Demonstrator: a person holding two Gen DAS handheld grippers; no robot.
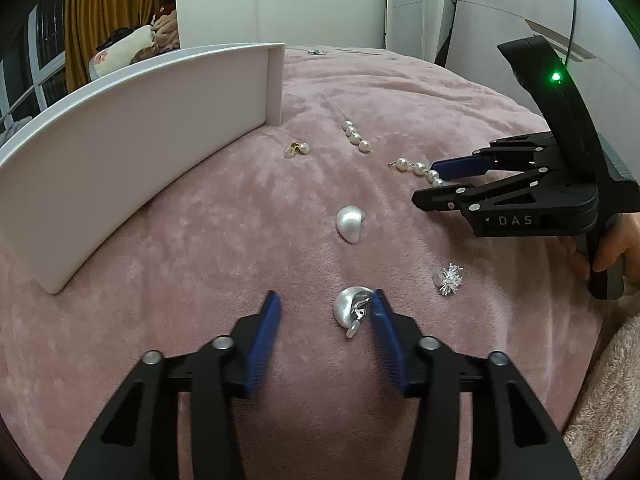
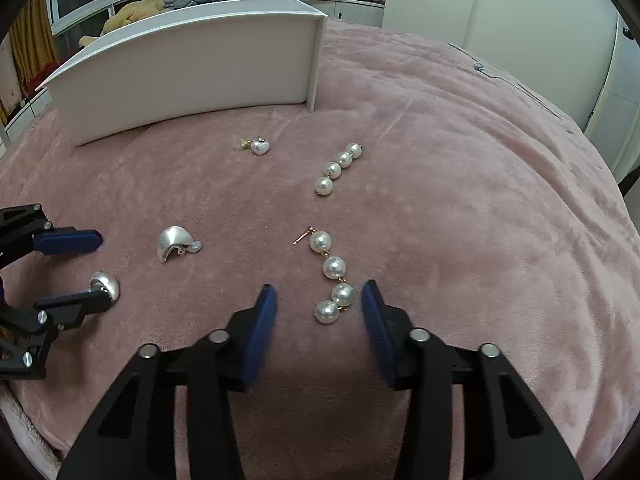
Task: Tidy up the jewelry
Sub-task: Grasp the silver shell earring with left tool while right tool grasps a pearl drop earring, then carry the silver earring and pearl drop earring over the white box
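My left gripper (image 1: 325, 306) is open just above the pink blanket, with a silver dome earring (image 1: 349, 310) between its fingers, touching the right pad. A matching dome earring (image 1: 350, 224) lies farther ahead. My right gripper (image 2: 319, 300) is open around the lower end of a pearl drop earring (image 2: 333, 276). A second pearl drop earring (image 2: 338, 169) lies ahead of it. A heart pearl earring (image 2: 259, 146) sits near the white box (image 2: 192, 76). A silver spiky earring (image 1: 450, 279) lies to the right in the left wrist view.
The pink blanket (image 2: 460, 200) covers the whole work surface. The white box stands at the back left, open side away from me. A fluffy beige fabric (image 1: 600, 412) lies at the right edge. Windows and a white cabinet stand behind.
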